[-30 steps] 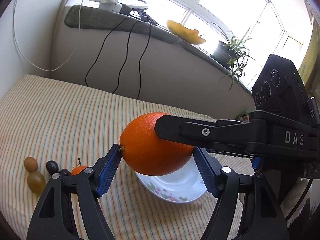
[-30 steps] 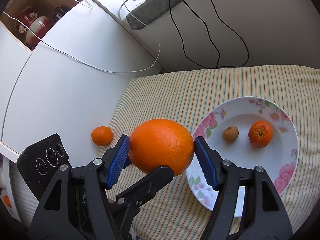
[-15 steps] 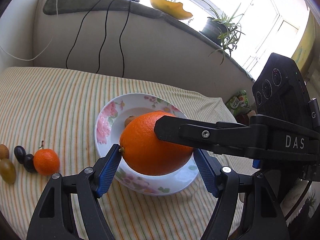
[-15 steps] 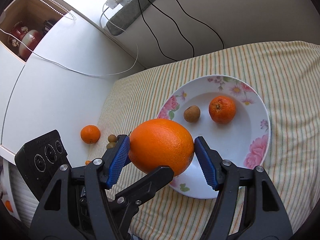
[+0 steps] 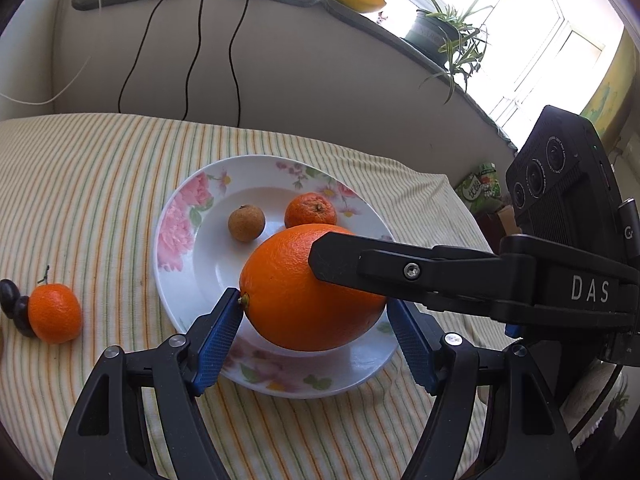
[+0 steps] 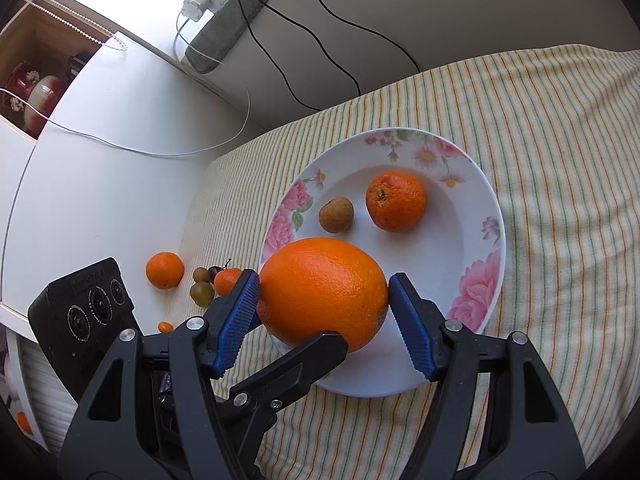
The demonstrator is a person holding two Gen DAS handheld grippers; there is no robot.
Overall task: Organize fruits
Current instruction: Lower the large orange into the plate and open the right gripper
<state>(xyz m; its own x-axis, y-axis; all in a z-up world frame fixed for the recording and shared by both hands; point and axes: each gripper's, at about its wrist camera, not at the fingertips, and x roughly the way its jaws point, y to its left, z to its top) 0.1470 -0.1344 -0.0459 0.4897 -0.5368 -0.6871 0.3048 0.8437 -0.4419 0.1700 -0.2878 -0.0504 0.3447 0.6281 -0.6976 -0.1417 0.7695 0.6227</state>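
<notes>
A large orange is held between both grippers at once, over the near rim of a white floral plate. My left gripper pinches it from two sides and my right gripper pinches it crosswise; a right finger crosses the left wrist view. The orange sits low over the plate. On the plate lie a mandarin and a brown longan.
On the striped cloth left of the plate lie a small mandarin, dark grapes, and in the right wrist view another mandarin and grapes. Cables hang down the wall behind. A white cabinet stands at the left.
Both grippers have carried the orange from beside the plate to over its near part and lower. The plate and its two fruits now show fully in both views.
</notes>
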